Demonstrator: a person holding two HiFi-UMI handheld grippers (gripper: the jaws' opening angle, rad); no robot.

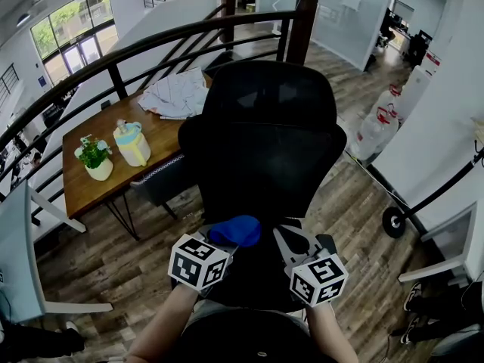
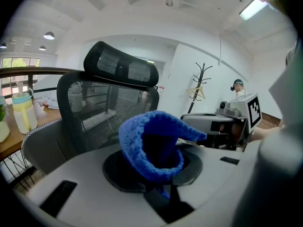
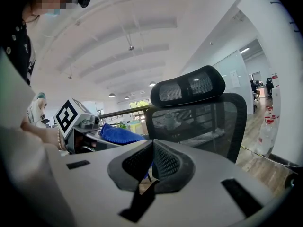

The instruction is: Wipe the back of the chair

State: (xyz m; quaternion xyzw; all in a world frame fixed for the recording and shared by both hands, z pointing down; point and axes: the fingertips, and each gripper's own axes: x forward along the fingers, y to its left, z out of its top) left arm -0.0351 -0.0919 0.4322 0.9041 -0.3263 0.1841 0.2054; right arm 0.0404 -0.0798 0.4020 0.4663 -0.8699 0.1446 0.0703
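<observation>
the left gripper (image 2: 156,175) was clamped on a bunched blue cloth (image 2: 142,145), which stood up out of its jaws with the folded edge leading, probably so that a soft pad and not the plastic would meet the mesh. the black chair (image 1: 265,127) stood just ahead of both grippers, apart from the cloth, its mesh back and headrest (image 3: 189,91) facing them, so wiping looked not yet begun. the right gripper (image 3: 150,167), just to the right of the left one, had its jaws together on nothing, likely kept free to steady the chair. no brand or wording could be read; the only print was the square markers on the cubes (image 2: 251,109).
</observation>
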